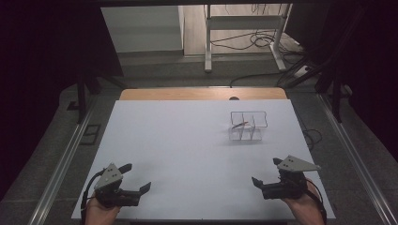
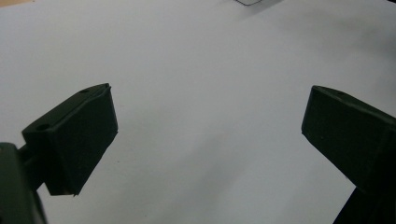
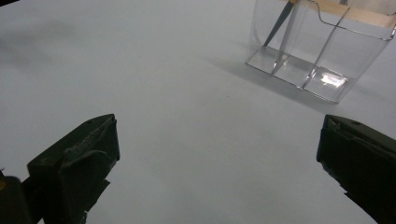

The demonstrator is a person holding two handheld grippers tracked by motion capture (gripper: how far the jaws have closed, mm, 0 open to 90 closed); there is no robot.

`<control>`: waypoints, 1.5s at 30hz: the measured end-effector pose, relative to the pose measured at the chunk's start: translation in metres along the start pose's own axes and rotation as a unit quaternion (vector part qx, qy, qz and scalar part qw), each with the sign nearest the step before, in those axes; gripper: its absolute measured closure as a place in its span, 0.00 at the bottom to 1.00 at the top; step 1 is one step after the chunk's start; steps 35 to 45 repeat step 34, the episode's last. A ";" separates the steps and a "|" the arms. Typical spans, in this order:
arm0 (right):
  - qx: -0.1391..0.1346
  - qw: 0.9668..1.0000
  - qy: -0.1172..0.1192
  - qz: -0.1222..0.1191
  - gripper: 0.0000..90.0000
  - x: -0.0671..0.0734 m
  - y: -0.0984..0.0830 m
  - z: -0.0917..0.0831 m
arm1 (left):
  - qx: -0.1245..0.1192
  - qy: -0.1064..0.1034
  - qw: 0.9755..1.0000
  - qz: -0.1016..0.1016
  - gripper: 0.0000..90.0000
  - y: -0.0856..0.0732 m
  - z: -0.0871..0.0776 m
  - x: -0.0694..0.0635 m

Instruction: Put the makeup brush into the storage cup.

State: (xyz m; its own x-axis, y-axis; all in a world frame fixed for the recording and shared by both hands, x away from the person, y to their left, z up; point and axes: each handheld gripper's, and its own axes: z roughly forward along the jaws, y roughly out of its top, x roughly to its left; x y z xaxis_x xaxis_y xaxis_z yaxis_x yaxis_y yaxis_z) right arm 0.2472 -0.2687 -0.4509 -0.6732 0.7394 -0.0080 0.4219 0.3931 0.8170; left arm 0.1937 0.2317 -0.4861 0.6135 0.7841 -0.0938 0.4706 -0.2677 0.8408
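Observation:
A clear plastic organiser box (image 1: 248,126) with several compartments stands on the white table (image 1: 187,150), right of centre. A thin dark stick (image 1: 239,124) leans in its left compartment; the right gripper view has the box (image 3: 322,51) at the upper right with the stick (image 3: 279,22) inside. My left gripper (image 1: 136,176) rests near the front left edge, open, with nothing between its jaws (image 2: 208,126). My right gripper (image 1: 266,171) sits near the front right edge, also open and empty (image 3: 217,140), well short of the box.
A bare wooden strip (image 1: 202,93) runs along the table's far edge. Beyond it stand a metal frame (image 1: 244,33) and loose cables (image 1: 263,40) on the floor. Metal rails (image 1: 61,164) flank the table on both sides.

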 end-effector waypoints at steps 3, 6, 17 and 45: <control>0.001 1.000 -0.005 0.001 0.00 -0.001 -0.003 -0.003 | 0.000 0.000 1.000 0.000 0.04 0.000 0.000 0.000; 0.002 1.000 -0.009 0.003 0.00 -0.003 -0.005 -0.006 | 0.000 0.000 1.000 0.000 0.04 0.000 0.000 0.000; 0.003 1.000 -0.025 0.006 0.00 -0.008 -0.014 -0.019 | -0.001 0.000 1.000 -0.002 0.04 0.000 0.001 0.000; 0.030 0.998 -0.053 0.022 0.00 -0.020 -0.037 -0.033 | -0.001 -0.002 1.000 -0.003 0.04 0.000 0.002 0.000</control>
